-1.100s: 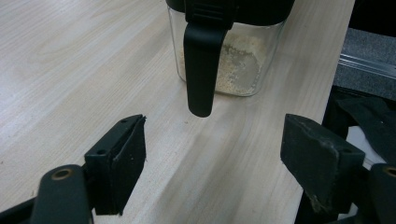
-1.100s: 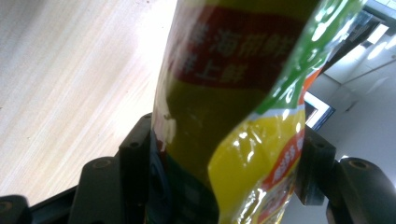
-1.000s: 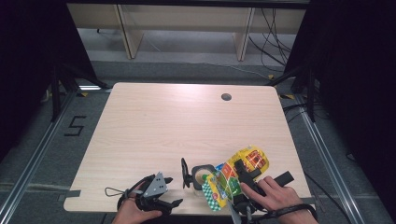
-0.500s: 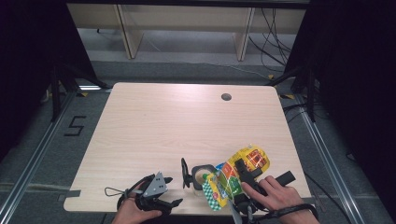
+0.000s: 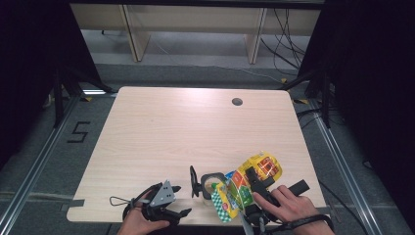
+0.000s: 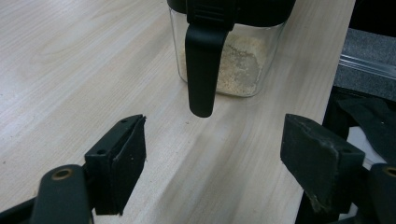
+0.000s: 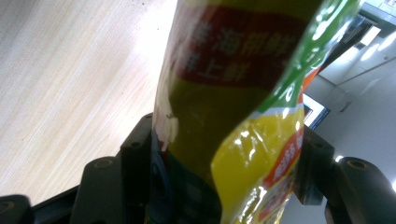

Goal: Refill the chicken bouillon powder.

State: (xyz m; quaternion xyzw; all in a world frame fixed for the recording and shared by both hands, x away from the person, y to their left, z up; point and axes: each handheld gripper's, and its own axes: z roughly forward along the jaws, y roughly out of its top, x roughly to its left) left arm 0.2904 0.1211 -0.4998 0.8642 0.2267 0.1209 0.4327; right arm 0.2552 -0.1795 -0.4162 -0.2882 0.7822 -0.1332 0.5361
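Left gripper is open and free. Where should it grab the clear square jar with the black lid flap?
Grip the clear square jar across its flat glass walls, below the black lid. Come in level from the near side, jaws straddling the hanging black flap; the open left gripper already faces it.

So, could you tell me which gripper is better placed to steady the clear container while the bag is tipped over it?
The left gripper. Its jaws stand open and empty, facing the clear container close ahead, while the right gripper is already shut on the bag beside it.
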